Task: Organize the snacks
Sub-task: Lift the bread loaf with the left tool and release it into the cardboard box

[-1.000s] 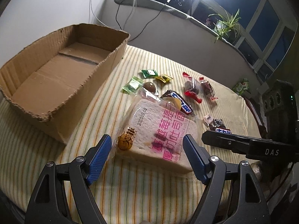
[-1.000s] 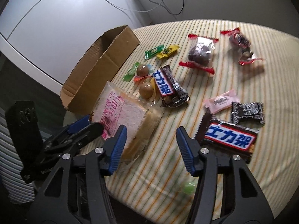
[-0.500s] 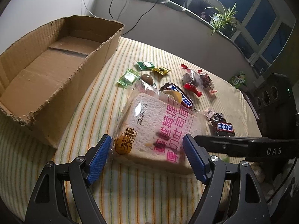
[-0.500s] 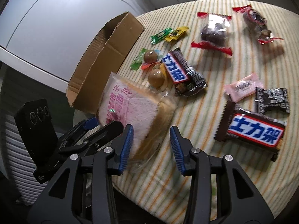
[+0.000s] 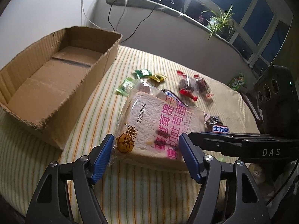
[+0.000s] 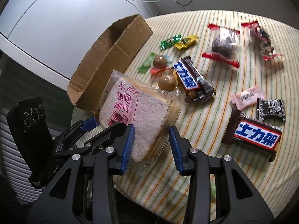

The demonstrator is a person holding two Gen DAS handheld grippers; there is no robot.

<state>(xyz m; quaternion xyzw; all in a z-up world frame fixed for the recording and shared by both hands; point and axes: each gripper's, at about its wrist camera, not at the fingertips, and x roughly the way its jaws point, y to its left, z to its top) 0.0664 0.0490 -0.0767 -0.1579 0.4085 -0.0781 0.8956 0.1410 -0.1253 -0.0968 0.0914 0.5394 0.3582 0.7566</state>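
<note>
A clear pack of sliced bread (image 5: pixel 157 123) with pink print lies tilted on the striped tablecloth (image 5: pixel 130 186), its near end between the blue pads of my left gripper (image 5: pixel 145 155). Those jaws are closing, and the left pad just meets the wrapper film. My right gripper (image 6: pixel 151 145) is shut on the bread pack's (image 6: pixel 134 108) near corner. Its black fingers (image 5: pixel 214 141) reach in from the right in the left wrist view. An open, empty cardboard box (image 5: pixel 56 85) stands just left of the bread.
Loose snacks lie beyond the bread: two Snickers bars (image 6: pixel 186 78) (image 6: pixel 256 136), two round wrapped chocolates (image 6: pixel 159 61), green (image 6: pixel 170 41) and yellow (image 6: pixel 186 41) sweets, two red-ended packs (image 6: pixel 222 44), a pink sweet (image 6: pixel 246 97). A ledge with a plant (image 5: pixel 218 22) and cables runs behind.
The right jaws have narrowed from wide apart onto the bread's corner, and the pack now sits tilted. The left jaws have narrowed a little around the bread.
</note>
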